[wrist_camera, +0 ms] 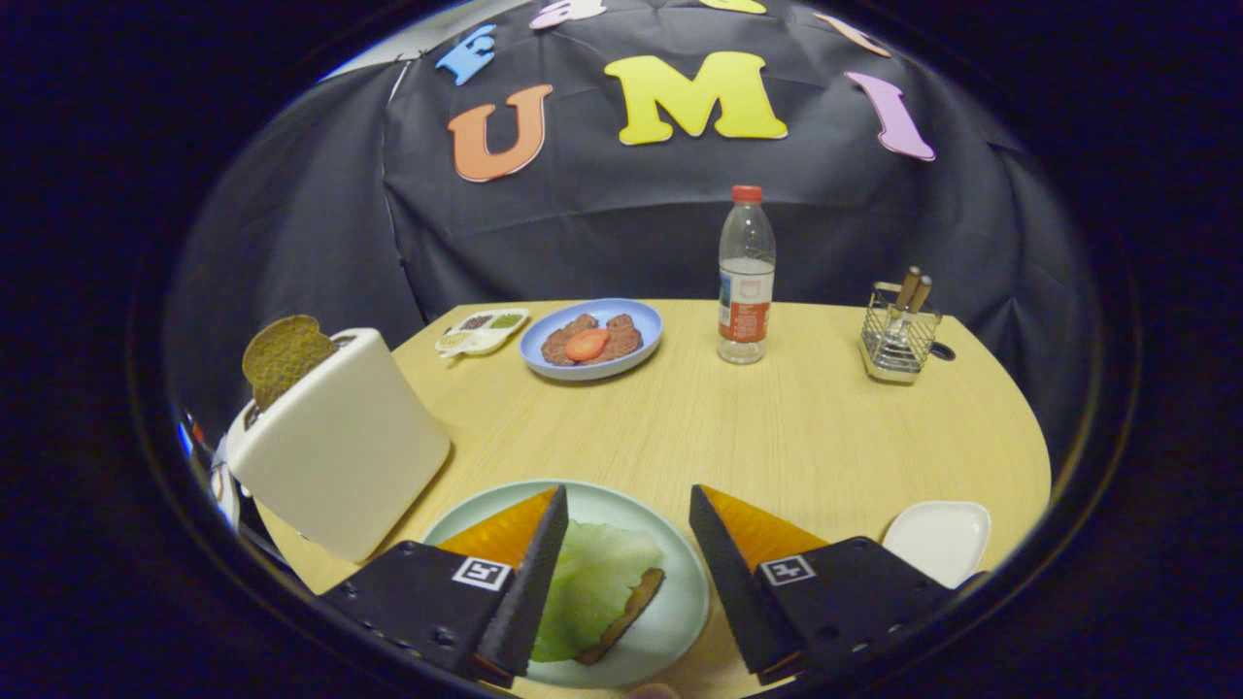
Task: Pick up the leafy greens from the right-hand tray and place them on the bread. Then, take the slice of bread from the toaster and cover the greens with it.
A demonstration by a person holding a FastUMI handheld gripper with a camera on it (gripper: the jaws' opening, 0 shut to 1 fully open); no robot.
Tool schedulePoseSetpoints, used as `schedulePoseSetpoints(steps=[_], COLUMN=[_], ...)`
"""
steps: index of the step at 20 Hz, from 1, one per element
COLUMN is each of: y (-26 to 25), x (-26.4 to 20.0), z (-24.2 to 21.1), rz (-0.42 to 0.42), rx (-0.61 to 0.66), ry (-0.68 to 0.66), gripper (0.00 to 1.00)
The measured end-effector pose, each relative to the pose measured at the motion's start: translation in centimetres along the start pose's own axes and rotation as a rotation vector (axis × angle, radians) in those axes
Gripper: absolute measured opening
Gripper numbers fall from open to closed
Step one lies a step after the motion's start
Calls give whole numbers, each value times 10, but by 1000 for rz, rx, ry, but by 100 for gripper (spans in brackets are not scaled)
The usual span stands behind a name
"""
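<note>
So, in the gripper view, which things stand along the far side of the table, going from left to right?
Small sectioned dish → blue plate with patties and a tomato slice → water bottle → wire cutlery holder. Nearer, the hand-held gripper hovers open over the greens on the green plate.

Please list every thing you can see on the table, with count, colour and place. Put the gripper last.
toaster: 1, white, left of the fingers
bread slice: 1, brown, sticking up from the toaster
green plate: 1, pale green, under the fingers
leafy greens: 1 piece, light green, on bread on the green plate
bread: 1, brown, under the greens
white tray: 1, right of the fingers
blue plate: 1, far side, holding brown patties and a red slice
condiment dish: 1, white, left of the blue plate
bottle: 1, clear, red cap
wire caddy: 1, metal, far right
table: 1, light wood
gripper: 1, fingers open, above the green plate
</note>
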State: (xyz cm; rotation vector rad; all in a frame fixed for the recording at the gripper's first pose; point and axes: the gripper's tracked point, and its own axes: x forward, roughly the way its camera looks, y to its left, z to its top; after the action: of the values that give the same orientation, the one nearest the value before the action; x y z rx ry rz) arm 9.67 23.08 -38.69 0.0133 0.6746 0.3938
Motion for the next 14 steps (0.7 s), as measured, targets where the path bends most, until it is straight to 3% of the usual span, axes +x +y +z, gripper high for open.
schedulePoseSetpoints(steps=[2,4,10,14], y=[-4,-3,51,114], x=[-22,-47,-126,-143], z=[17,36,93,107], rz=[-28,-76,-135,-98], rx=[-14,-36,-47,-41], ry=[-42,-97,-252,-265], gripper=[94,97,96,96])
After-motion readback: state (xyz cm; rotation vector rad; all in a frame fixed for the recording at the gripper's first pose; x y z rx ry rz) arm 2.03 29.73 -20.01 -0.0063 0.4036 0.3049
